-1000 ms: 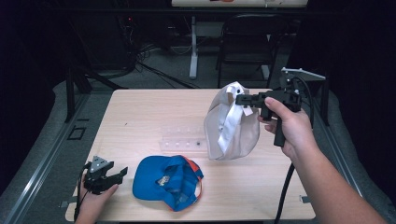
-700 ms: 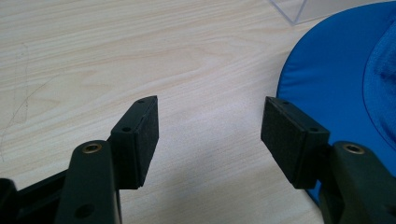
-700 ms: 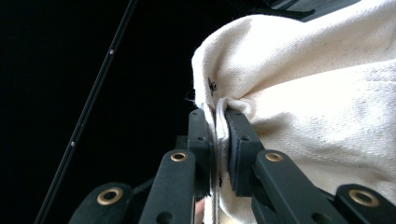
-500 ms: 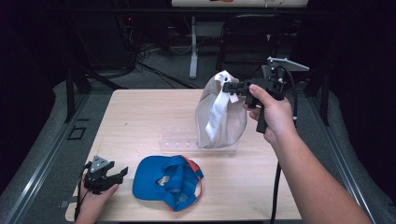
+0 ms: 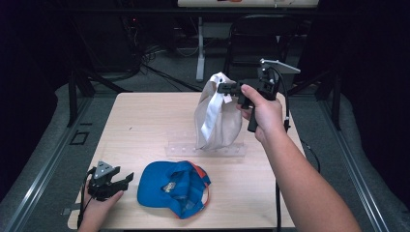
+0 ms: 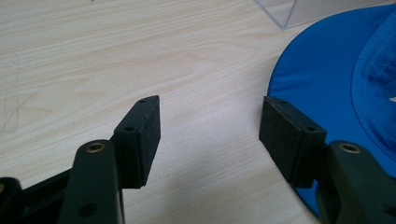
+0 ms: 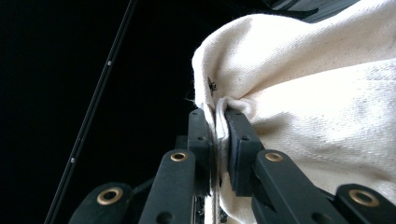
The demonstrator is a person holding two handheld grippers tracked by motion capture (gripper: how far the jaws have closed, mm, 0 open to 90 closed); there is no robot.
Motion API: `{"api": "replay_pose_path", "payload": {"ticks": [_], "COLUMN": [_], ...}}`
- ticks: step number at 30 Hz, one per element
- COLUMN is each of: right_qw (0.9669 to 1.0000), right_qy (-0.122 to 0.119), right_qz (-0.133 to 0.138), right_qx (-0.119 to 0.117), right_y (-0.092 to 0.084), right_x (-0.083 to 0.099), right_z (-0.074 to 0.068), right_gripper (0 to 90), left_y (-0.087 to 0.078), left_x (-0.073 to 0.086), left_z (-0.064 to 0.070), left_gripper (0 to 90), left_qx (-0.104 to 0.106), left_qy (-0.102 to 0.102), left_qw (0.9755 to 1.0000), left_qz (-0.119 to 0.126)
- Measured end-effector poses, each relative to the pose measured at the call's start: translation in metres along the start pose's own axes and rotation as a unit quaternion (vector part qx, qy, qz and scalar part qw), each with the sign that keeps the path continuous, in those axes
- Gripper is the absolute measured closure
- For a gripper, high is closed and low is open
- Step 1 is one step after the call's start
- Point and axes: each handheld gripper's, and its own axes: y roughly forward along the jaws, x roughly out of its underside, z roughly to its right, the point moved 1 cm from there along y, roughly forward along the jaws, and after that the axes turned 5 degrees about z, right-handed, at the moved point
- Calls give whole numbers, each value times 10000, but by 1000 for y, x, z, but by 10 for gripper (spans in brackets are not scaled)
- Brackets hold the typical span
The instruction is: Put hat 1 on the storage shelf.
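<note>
A cream cap [image 5: 217,121] hangs in the air over the table's middle, its lower edge just above a clear plastic stand [image 5: 205,150]. My right gripper [image 5: 223,88] is shut on the cap's top edge; the fabric [image 7: 299,107] is pinched between its pads [image 7: 236,140]. A blue cap with orange trim [image 5: 174,187] lies upside down near the front edge. My left gripper [image 5: 126,178] rests at the front left corner, jaws open, pointing at the blue cap's brim [image 6: 322,74]. Nothing sits between its pads [image 6: 144,135].
The light wooden table [image 5: 145,121] has bare room at the left and back. A corner of the clear stand [image 6: 299,9] shows beyond the left gripper. Behind the table stand a dark chair [image 5: 256,43] and cables on the floor.
My right gripper has carried the cream cap to the left, toward the table's middle and over the clear stand. The left gripper and the blue cap have stayed put.
</note>
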Motion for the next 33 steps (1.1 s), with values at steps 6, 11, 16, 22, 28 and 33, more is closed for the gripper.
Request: {"api": "replay_pose_path", "payload": {"ticks": [6,11,16,22,28,33], "right_qw": [10000,10000,10000,9999,9999,9999], "right_qy": [26,46,76,106,92,127], "right_qz": [4,-32,-27,-10,-12,-49], "right_qx": [-50,-42,-49,-52,38,101], "right_y": [12,20,30,39,47,52], "right_x": [1,3,6,8,10,11], "right_z": [-1,-1,-3,-3,-1,2], "right_gripper": [818,818,818,819,818,819], "left_y": [-2,0,0,0,-1,-1], "left_x": [-1,-1,-1,-2,-2,-3], "left_z": [0,1,1,1,1,1], "left_gripper": [397,397,396,397,397,397], "left_qx": [42,58,74,74,58,60], "left_qy": [3,37,43,38,33,62], "left_qw": [10000,10000,10000,10000,10000,10000], "left_qz": [-77,-46,-36,-29,-17,-9]}}
